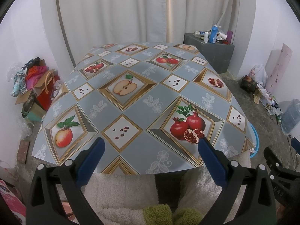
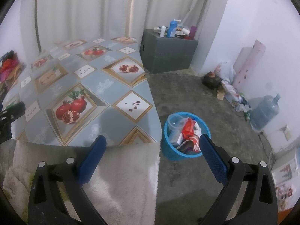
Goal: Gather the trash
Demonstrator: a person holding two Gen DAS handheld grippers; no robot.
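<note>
- The left gripper (image 1: 151, 146) has its fingers spread wide and empty, above the near edge of the fruit-patterned tablecloth (image 1: 131, 86).
- The right gripper (image 2: 152, 144) is also wide apart, gripping nothing.
- The blue basket (image 2: 169, 150) of trash (image 2: 188, 129) stands on the floor, just ahead of the right finger (image 2: 213, 157), beside the table's edge.

Tabletop (image 1: 131, 101) with fruit-print cloth: bare surface, open to approach from the near edge. Floor strip (image 2: 180, 93) right of the table: passable, interrupted by the blue trash basket (image 2: 168, 150) just beside the table corner. Grey box (image 2: 166, 54) blocks the far corner; clutter (image 2: 230, 91) lines the right wall.
</note>
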